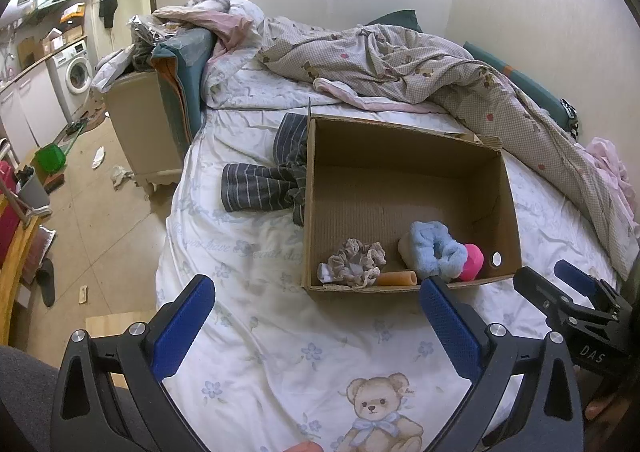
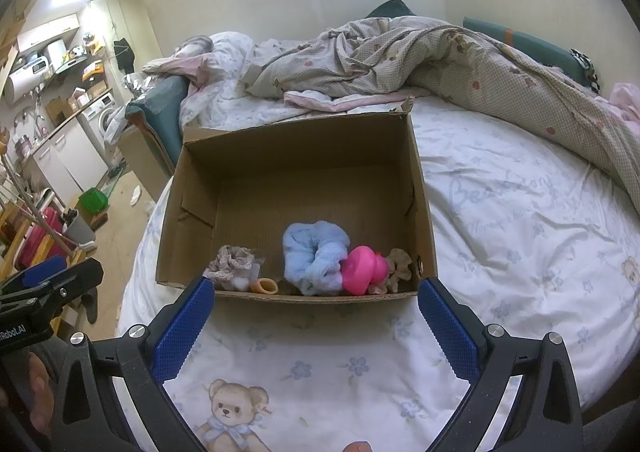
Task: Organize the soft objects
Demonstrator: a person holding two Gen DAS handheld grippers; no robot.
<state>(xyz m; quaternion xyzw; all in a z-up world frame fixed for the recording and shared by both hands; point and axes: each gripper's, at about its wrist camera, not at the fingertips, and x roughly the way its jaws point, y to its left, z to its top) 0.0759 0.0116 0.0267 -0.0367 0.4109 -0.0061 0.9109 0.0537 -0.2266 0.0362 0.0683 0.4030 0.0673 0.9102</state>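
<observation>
Two grippers over the bed, both with blue-padded fingers spread wide, nothing between them. Left gripper (image 1: 316, 294) hovers above the white bear-print sheet (image 1: 280, 352), just short of the near wall of the cardboard box (image 1: 400, 188). Right gripper (image 2: 316, 296) sits beside it, facing the same near wall square on; its fingertips frame the box's front edge.

Box is open-topped and rests on the sheet. Contents are all bunched along the near wall:
- beige patterned scrunchie (image 1: 356, 262), toward the left corner
- orange foam tube (image 1: 396, 278), lying against the wall next to it
- fluffy light-blue scrunchie (image 1: 434, 248), centre-right
- pink rounded object (image 2: 362, 270), touching the blue scrunchie's right side
- another tan scrunchie (image 2: 398, 264), in the right corner, partly hidden behind the pink piece

Rest of box floor bare.

Outside the box, against its left wall: dark striped garment (image 1: 260, 188), crumpled on the sheet. Beyond the box: rumpled checked duvet (image 1: 420, 64). Washing machine (image 1: 76, 72) far left.
</observation>
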